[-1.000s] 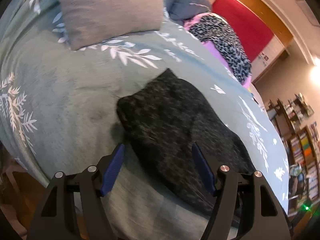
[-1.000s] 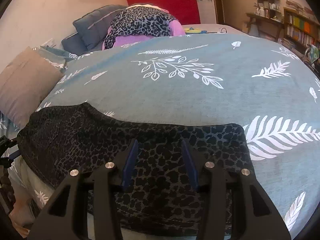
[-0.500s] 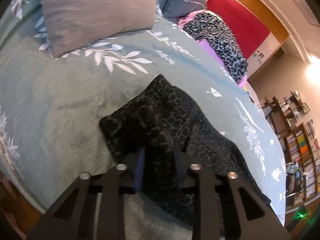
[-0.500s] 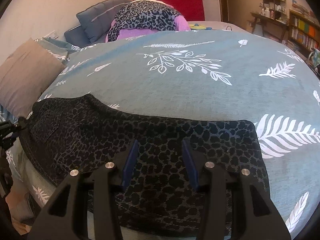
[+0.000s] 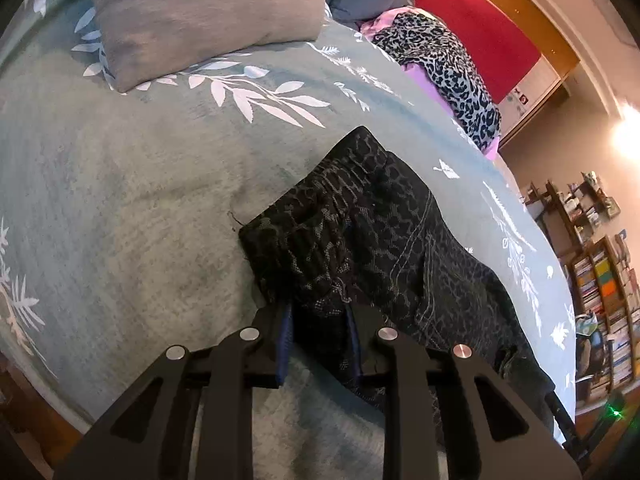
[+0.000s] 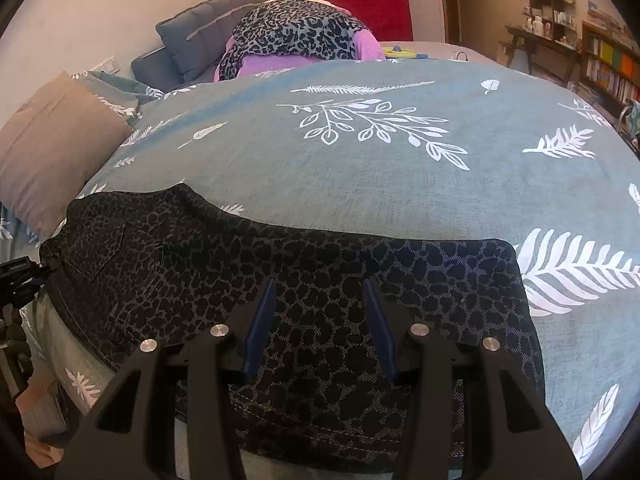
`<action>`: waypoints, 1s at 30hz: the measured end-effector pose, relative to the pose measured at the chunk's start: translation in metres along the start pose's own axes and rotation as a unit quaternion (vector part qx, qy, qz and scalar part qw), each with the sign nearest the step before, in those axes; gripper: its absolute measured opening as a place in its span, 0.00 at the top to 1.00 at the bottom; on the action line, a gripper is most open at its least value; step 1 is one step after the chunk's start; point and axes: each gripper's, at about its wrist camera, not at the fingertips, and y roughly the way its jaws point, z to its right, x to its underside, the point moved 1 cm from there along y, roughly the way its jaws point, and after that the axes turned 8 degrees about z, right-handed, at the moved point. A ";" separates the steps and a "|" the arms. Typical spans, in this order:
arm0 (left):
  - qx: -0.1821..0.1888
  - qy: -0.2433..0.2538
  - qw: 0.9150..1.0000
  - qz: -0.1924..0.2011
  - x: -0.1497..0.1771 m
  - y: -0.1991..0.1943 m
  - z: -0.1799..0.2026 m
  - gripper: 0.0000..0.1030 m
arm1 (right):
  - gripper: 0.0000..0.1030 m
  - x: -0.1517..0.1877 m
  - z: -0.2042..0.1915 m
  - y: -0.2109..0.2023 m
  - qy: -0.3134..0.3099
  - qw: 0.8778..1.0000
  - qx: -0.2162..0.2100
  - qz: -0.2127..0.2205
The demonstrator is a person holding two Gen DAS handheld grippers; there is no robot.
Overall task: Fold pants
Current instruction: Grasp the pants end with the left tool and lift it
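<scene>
Dark leopard-print pants (image 6: 280,272) lie lengthwise along the near edge of a teal bed cover (image 6: 400,176), waist end at the left, hem at the right. In the left wrist view the elastic waistband (image 5: 320,216) is bunched and lifted. My left gripper (image 5: 320,312) is shut on the pants at the waist corner, with cloth pinched between its blue pads. My right gripper (image 6: 320,300) is open, hovering over the middle of the leg, its fingers apart with cloth showing between them.
A grey-brown pillow (image 5: 200,12) lies at the head of the bed. A light leopard-print garment on pink cloth (image 6: 292,36) sits at the far side beside dark blue pillows (image 6: 200,36). Bookshelves (image 5: 600,292) stand past the bed. The bed edge runs just below both grippers.
My left gripper closed from wide open onto the waist corner of the pants and lifted it, bunching the waistband. My right gripper stayed open and edged slightly forward over the leg.
</scene>
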 end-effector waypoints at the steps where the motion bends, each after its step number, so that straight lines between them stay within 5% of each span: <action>1: -0.002 -0.001 1.000 -0.001 -0.001 0.000 0.001 0.77 | 0.55 0.000 -0.001 0.000 0.000 1.000 0.000 0.000; 16: -0.053 -0.002 0.998 0.022 -0.001 -0.009 0.014 0.68 | 0.55 0.009 -0.002 0.003 0.000 1.000 -0.009 -0.012; 18: -0.066 -0.001 0.997 0.041 -0.003 -0.016 0.016 0.50 | 0.55 0.009 -0.002 0.004 0.000 1.000 -0.010 -0.014; 21: -0.083 0.004 0.995 0.063 -0.008 -0.021 0.013 0.44 | 0.55 0.010 -0.002 0.005 0.003 1.000 -0.012 -0.016; 30: 0.006 -0.039 0.999 0.017 -0.017 0.012 -0.006 0.33 | 0.55 0.010 -0.003 0.006 0.000 1.000 -0.013 -0.017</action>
